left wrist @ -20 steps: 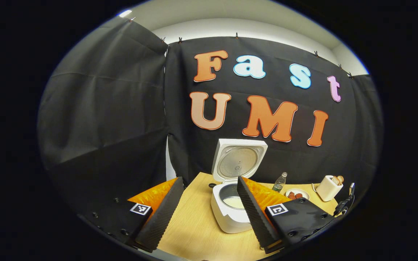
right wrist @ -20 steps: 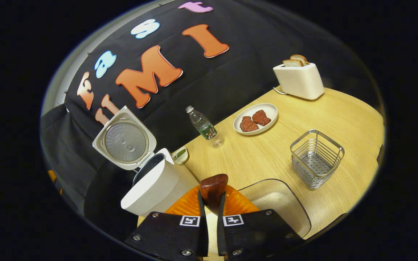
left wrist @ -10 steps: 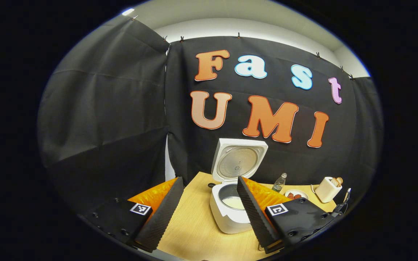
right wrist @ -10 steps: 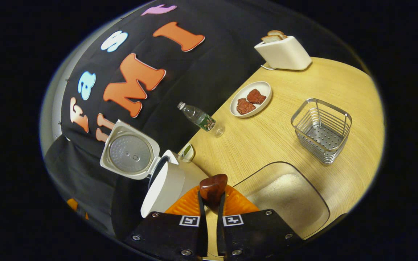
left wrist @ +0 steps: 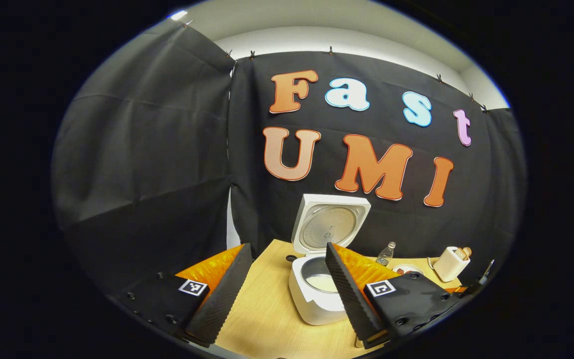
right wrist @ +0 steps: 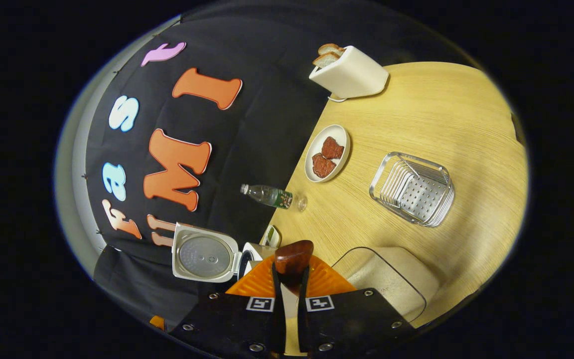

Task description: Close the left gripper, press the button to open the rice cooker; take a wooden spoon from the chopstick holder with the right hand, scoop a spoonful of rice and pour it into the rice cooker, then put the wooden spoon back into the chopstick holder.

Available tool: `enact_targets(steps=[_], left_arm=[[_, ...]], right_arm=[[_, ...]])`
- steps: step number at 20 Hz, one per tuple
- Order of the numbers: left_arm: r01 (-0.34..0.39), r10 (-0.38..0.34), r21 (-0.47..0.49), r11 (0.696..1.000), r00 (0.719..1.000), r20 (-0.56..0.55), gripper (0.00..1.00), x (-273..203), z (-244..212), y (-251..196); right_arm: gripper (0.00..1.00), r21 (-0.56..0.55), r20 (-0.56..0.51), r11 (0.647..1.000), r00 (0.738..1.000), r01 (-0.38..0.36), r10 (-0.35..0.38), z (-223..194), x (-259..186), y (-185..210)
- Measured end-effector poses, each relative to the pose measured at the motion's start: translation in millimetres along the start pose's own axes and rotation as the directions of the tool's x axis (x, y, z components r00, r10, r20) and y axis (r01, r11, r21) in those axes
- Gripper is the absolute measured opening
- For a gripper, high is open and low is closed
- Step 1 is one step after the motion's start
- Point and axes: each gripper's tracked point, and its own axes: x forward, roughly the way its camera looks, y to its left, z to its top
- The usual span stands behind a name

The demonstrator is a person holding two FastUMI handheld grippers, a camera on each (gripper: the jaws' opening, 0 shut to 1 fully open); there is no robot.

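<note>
Two jaws of the right gripper [right wrist: 289, 284] clamp the glossy wooden spoon [right wrist: 293, 257]; left gripper's [left wrist: 283, 294] ribbed jaws stand apart.

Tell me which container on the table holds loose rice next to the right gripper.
The clear tub, low and see-through; the wire chopstick holder stands empty farther off.

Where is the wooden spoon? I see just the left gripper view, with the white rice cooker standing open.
Observer: The right hand-held gripper is shut on the brown wooden spoon.
Operator: Is there a chopstick holder?
Observer: Yes, a silver wire chopstick holder stands on the light wooden table, with nothing in it.
Operator: And the rice to scoop?
Observer: It lies in a clear glass dish just beyond that gripper.
</note>
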Motion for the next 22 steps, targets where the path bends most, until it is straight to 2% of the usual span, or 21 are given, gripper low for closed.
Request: enact_targets(steps=[2, 6, 12, 18, 22], left_arm=[[0.008, -0.008, 0.000, 1.000, 1.000, 0.007, 1.00, 5, 2, -3], [0.026, -0.026, 0.002, 1.000, 1.000, 0.014, 1.00, 11, 4, -10], [0.050, -0.050, 0.005, 0.999, 0.999, 0.009, 1.00, 21, 2, -17], [0.043, -0.043, 0.003, 0.999, 0.999, 0.006, 1.00, 30, -1, -13], [0.056, -0.056, -0.002, 0.998, 0.998, -0.012, 1.00, 36, -7, -19]], right_arm=[[0.08, 0.040, 0.012, 0.999, 1.000, -0.011, 0.011, 9, -5, 9], [0.09, 0.121, 0.023, 0.990, 0.997, -0.079, 0.077, 24, -10, 46], [0.08, 0.143, 0.029, 0.976, 0.987, -0.163, 0.160, 31, 3, 106], [0.08, 0.116, 0.001, 0.966, 0.972, -0.233, 0.234, 19, 38, 175], [0.09, 0.049, -0.005, 0.964, 0.966, -0.260, 0.260, 8, 70, 218]])
